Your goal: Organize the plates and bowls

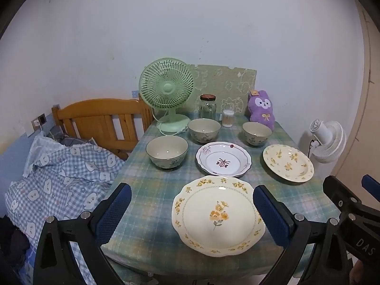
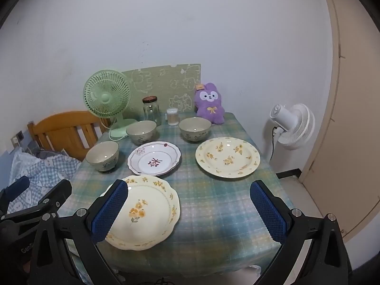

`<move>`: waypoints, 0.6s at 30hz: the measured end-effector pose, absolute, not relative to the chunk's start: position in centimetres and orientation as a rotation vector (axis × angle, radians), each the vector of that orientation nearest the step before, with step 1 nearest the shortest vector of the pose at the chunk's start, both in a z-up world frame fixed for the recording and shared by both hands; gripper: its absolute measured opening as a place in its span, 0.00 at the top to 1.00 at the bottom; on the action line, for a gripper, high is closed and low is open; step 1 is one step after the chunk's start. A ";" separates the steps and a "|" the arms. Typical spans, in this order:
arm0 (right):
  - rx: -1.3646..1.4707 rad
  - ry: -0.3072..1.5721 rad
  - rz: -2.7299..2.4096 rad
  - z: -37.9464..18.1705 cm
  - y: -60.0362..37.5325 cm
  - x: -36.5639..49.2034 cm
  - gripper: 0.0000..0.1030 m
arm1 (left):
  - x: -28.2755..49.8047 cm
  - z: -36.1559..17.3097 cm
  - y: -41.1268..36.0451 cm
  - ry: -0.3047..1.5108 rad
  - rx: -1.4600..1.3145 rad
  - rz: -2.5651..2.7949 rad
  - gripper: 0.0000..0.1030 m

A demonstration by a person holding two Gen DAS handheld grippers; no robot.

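left tongs (image 1: 192, 210): wide open, holding nothing.
right tongs (image 2: 188, 210): wide open, empty too.
near plate (image 1: 218, 216): just ahead of both.
other plates: 2 farther ahead.
bowls: 3 farther back.
feel: hard, smooth, slippery, breakable.
grab: pinch the rim.

3 plates (image 1: 218, 216) and 3 bowls (image 1: 167, 152) apart on the checked tablecloth (image 1: 147, 190), beyond wide-open left gripper (image 1: 192, 213).
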State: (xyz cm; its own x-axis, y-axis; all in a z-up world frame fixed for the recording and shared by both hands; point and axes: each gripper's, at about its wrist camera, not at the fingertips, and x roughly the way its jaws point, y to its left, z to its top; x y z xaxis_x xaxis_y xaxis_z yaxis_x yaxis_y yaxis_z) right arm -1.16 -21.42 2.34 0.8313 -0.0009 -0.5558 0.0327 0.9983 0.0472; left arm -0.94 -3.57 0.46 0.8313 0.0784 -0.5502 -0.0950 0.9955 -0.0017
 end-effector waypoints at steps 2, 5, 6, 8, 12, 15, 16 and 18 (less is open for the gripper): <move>0.061 0.584 -0.013 2.3 -21.5 -1.2 0.00 | -1.1 0.5 -3.5 0.574 -0.029 0.083 0.01; 0.056 0.579 -0.012 2.4 -21.6 -1.2 0.00 | -0.8 0.5 -3.6 0.576 -0.034 0.072 0.01; 0.055 0.578 -0.012 2.4 -21.5 -1.2 0.00 | -1.2 0.4 -3.5 0.572 -0.034 0.070 0.01; 0.059 0.577 -0.012 2.3 -21.5 -1.3 0.00 | -1.0 0.4 -3.5 0.570 -0.031 0.071 0.01; 0.057 0.579 -0.013 2.2 -21.3 -1.3 0.00 | -1.1 0.4 -3.4 0.567 -0.025 0.071 0.01; 0.052 0.579 -0.022 2.2 -21.3 -1.3 0.00 | -1.2 0.3 -3.4 0.563 -0.027 0.065 0.01; 0.050 0.580 -0.025 2.2 -21.3 -1.3 0.00 | -1.1 0.3 -3.5 0.564 -0.026 0.064 0.02; 0.051 0.583 -0.028 2.1 -21.4 -1.1 0.00 | -1.1 0.2 -3.5 0.560 -0.022 0.065 0.02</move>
